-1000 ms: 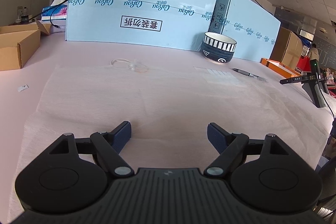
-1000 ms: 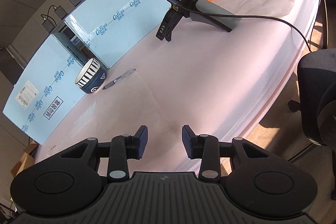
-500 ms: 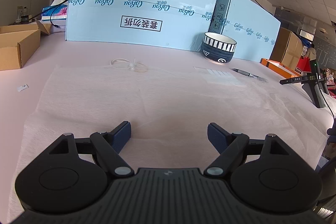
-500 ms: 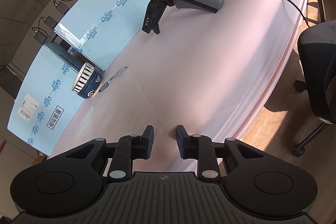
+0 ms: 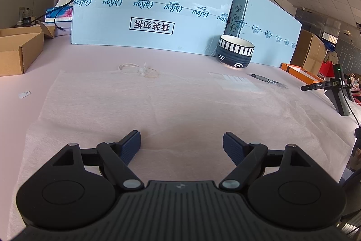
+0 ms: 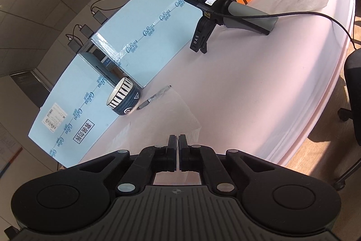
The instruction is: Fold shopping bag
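The shopping bag point(image 5: 180, 105) is a thin white sheet spread flat on the pink table, with its cord handle point(image 5: 137, 69) lying at the far edge. My left gripper point(image 5: 181, 143) hovers open over the bag's near edge, nothing between its blue pads. In the right wrist view the bag point(image 6: 162, 119) ends in a corner just ahead of my right gripper point(image 6: 177, 139). Its jaws are closing to a hairline gap, and the bag's thin edge looks pinched between them.
A striped bowl point(image 5: 235, 53) and a pen point(image 5: 264, 79) sit just beyond the bag, in front of tall light-blue boxes point(image 5: 153, 15). A spare gripper device point(image 6: 225, 6) with its cable rests on the table to the right. A cardboard box point(image 5: 15, 53) stands far left. An office chair point(image 6: 354, 73) stands past the table's edge.
My right gripper's jaws went from a wide gap to nearly touching, and it tipped and shifted slightly toward the bag's corner. The left gripper stayed still and open.
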Motion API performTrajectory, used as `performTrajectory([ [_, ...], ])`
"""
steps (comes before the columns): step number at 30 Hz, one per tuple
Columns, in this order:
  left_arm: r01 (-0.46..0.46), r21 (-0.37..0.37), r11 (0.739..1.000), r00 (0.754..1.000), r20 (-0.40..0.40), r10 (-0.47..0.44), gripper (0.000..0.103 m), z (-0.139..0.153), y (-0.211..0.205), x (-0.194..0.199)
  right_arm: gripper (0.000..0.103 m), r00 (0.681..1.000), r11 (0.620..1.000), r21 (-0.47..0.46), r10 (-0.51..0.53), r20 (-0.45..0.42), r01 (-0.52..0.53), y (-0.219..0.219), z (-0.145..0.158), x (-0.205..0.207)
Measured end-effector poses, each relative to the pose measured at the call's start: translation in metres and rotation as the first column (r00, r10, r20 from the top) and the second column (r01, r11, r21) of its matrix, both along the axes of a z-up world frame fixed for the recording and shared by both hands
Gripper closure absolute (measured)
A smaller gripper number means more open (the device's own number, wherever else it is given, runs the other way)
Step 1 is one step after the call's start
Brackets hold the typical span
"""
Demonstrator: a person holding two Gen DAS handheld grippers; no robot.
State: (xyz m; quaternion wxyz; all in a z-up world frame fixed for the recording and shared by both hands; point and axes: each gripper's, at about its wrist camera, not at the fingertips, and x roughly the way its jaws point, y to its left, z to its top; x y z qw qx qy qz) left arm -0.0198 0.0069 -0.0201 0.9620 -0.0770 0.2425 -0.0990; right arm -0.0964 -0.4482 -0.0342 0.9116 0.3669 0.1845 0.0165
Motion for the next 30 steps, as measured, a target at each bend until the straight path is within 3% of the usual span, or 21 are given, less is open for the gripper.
performTrajectory([
  [7, -0.001, -0.012, 1.000, 1.000, 0.005, 0.001, 0.025, -0.001, 0.002, -0.001, 0.101, 0.997, 0.998, 0.049, 0.039, 0.073, -0.043, 0.006, 0.009, 0.000],
  [12, -0.003, -0.017, 1.000, 1.000, 0.008, 0.003, 0.025, -0.001, 0.002, -0.001, 0.101, 0.980, 0.984, 0.108, 0.125, 0.158, -0.143, 0.018, 0.010, 0.009],
  [17, -0.004, -0.045, 0.999, 1.000, 0.011, 0.004, 0.025, -0.002, 0.005, -0.002, 0.101, 0.964, 0.967, 0.108, 0.214, 0.160, -0.232, 0.047, 0.009, 0.033],
  [20, -0.001, -0.021, 1.000, 1.000, 0.009, 0.002, 0.024, -0.001, 0.002, -0.002, 0.096, 0.976, 0.984, 0.056, 0.159, 0.147, -0.168, 0.040, 0.018, 0.027],
  [22, -0.002, 0.000, 1.000, 1.000, 0.009, 0.002, 0.024, -0.001, 0.000, -0.002, 0.064, 0.990, 0.998, -0.004, 0.057, 0.126, -0.057, 0.025, 0.026, 0.009],
  [26, -0.003, 0.002, 1.000, 1.000, 0.010, 0.003, 0.024, -0.001, -0.001, -0.002, 0.063, 0.995, 0.996, -0.062, -0.052, 0.083, 0.057, 0.001, 0.023, -0.026],
  [30, -0.002, -0.002, 1.000, 1.000, 0.009, 0.002, 0.023, -0.001, 0.000, -0.002, 0.063, 0.995, 0.995, 0.032, -0.096, 0.013, 0.095, -0.017, -0.004, -0.039],
])
